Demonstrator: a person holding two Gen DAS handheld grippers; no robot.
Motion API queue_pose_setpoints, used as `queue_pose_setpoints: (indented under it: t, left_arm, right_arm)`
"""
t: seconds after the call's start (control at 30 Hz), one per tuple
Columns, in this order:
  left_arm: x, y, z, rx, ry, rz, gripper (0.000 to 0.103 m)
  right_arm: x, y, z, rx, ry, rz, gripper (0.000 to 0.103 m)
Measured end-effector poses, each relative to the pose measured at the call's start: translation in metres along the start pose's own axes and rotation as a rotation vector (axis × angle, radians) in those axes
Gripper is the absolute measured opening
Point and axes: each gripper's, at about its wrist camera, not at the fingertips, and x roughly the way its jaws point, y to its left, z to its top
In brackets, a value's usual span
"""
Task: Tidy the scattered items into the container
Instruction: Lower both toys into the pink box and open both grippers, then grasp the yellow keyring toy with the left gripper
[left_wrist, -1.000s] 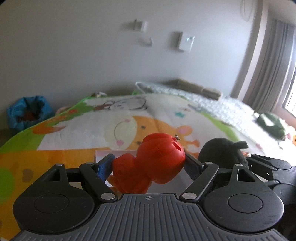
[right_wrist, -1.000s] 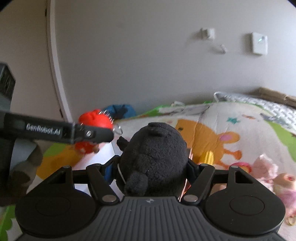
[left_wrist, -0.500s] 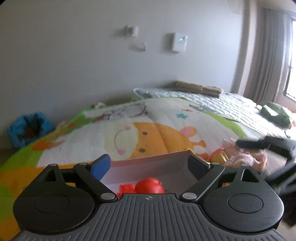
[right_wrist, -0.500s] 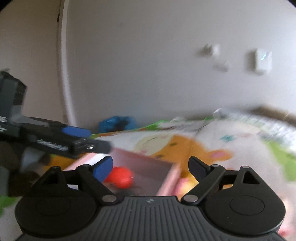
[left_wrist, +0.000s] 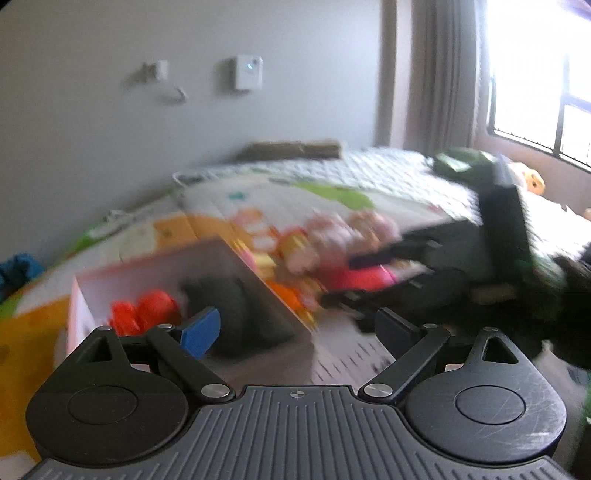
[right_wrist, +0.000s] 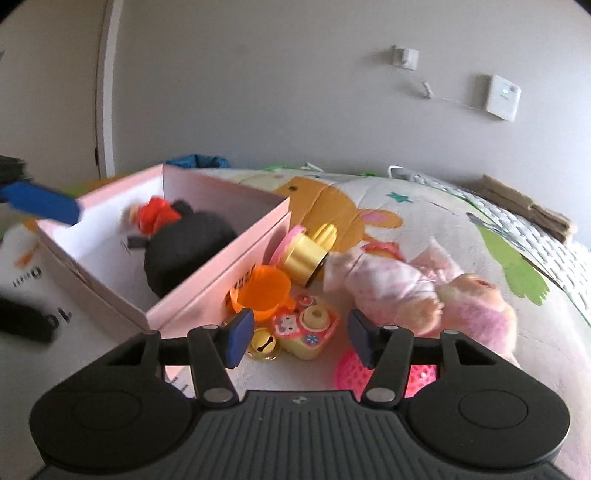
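Note:
A pink box (right_wrist: 221, 266) stands on the play mat and holds a red toy (right_wrist: 155, 216) and a black plush (right_wrist: 188, 247). Just right of it lies a heap: an orange cup (right_wrist: 262, 291), a yellow cup (right_wrist: 306, 254), a toy camera (right_wrist: 306, 326), a gold bell (right_wrist: 264, 343), a pink ball (right_wrist: 354, 373) and a doll in pink (right_wrist: 406, 284). My right gripper (right_wrist: 300, 339) hangs over the heap with its jaws closing. The camera sits between the pads, untouched. My left gripper (left_wrist: 297, 332) is wide open and empty, beside the box (left_wrist: 258, 273).
The colourful mat (right_wrist: 369, 206) covers a bed against a grey wall. A blue bag (right_wrist: 195, 161) sits behind the box. In the blurred left wrist view, the right gripper's black body (left_wrist: 461, 254) fills the right side, with a green item (left_wrist: 458, 158) and a window behind it.
Both grippers let go of their toys: the red toy and the black plush now lie in the pink box. Both views swung right toward the heap, and the right jaws have narrowed.

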Motion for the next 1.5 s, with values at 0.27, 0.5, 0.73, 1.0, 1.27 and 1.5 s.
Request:
queue_pose_setpoints:
  t: [0.27, 0.5, 0.73, 1.0, 1.27, 1.5]
  left_arm:
    - [0.000, 0.001, -0.028, -0.081, 0.091, -0.015, 0.095]
    - [-0.002, -0.002, -0.038, -0.066, 0.096, -0.048, 0.096]
    - [0.007, -0.008, -0.042, -0.063, 0.119, -0.056, 0.096]
    - [0.027, -0.008, -0.043, -0.071, 0.151, -0.032, 0.096]
    - [0.059, -0.019, -0.033, -0.054, 0.144, -0.029, 0.096]
    - [0.064, -0.063, -0.032, 0.054, 0.158, -0.136, 0.096]
  right_arm:
    - [0.036, 0.004, -0.007, -0.063, 0.034, 0.019, 0.074]
    - [0.048, 0.008, -0.007, -0.096, 0.018, 0.052, 0.079]
    - [0.026, -0.002, -0.010, -0.041, 0.021, 0.042, 0.043]
    - [-0.036, -0.002, -0.042, -0.009, 0.063, 0.113, 0.043]
    - [-0.089, -0.008, -0.064, 0.050, 0.054, 0.150, 0.045]
    - [-0.119, -0.042, -0.071, 0.181, -0.040, 0.036, 0.056]
